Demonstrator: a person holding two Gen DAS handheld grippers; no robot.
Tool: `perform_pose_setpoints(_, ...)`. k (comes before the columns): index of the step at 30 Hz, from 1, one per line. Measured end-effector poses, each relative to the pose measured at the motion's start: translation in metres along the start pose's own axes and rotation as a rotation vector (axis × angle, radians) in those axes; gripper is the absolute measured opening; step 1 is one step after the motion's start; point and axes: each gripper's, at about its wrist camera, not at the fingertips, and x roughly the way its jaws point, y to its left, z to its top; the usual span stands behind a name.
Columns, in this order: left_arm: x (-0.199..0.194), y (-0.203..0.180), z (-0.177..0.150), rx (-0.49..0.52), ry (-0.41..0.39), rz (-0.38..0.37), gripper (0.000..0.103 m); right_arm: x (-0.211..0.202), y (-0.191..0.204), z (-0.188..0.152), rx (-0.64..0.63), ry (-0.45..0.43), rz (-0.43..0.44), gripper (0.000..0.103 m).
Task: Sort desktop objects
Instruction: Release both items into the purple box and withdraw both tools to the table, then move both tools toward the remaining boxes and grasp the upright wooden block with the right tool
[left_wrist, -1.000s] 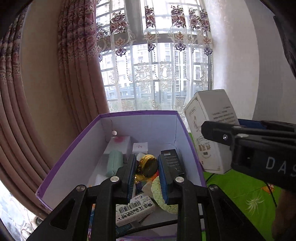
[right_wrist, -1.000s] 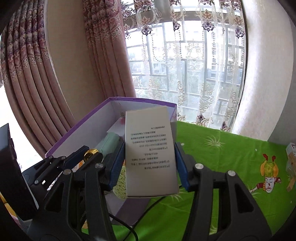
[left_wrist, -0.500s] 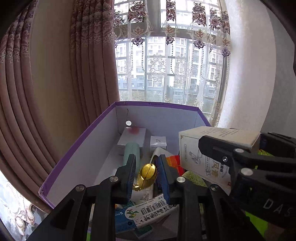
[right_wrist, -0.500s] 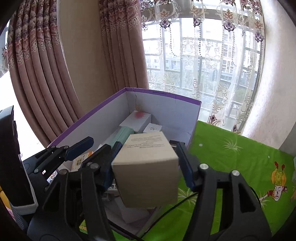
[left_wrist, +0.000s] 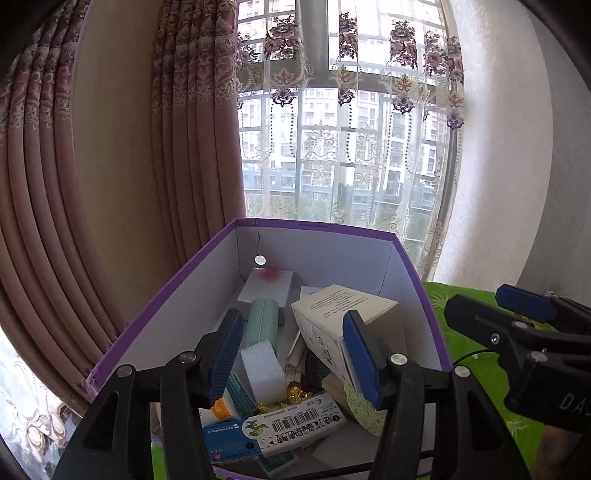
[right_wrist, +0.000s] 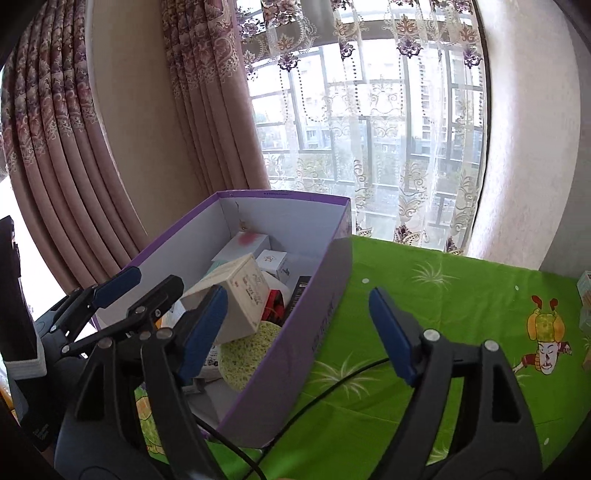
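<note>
A purple-edged cardboard box holds several small things: a white printed carton lying tilted on top, a green case, a white foam block, a gold-wrapped piece and a barcoded pack. My left gripper hangs open over the near end of the box with nothing between its fingers. In the right wrist view my right gripper is open and empty, straddling the box's right wall. The carton lies inside, left of that wall.
A green cartoon-print cloth covers the table to the right of the box. A black cable trails across it. Small boxes sit at the far right edge. A dark object stands at the left. Curtains and a window lie behind.
My right gripper let go of the white carton, which now lies in the box, and drew back to the right. My left gripper released the gold piece and opened.
</note>
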Motion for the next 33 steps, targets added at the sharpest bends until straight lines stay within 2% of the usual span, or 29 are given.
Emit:
perform_pose_setpoints(10, -0.019, -0.016, 0.003, 0.013, -0.06, -0.041, 0.061, -0.024, -0.044, -0.02, 0.082, -0.041, -0.116, 0.081)
perform_pose_setpoints(16, -0.025, -0.034, 0.005, 0.035, -0.075, -0.08, 0.062, -0.046, -0.081, -0.035, 0.142, -0.065, -0.22, 0.082)
perform_pose_setpoints(23, -0.032, -0.067, 0.008, 0.08, -0.093, -0.14, 0.064, -0.071, -0.14, -0.055, 0.238, -0.081, -0.397, 0.084)
perform_pose_setpoints(29, -0.037, -0.098, 0.007, 0.113, -0.097, -0.201, 0.064, -0.084, -0.198, -0.073, 0.392, -0.046, -0.578, 0.084)
perform_pose_setpoints(33, -0.039, -0.126, 0.005, 0.158, -0.098, -0.263, 0.064, -0.085, -0.226, -0.085, 0.468, -0.025, -0.655, 0.084)
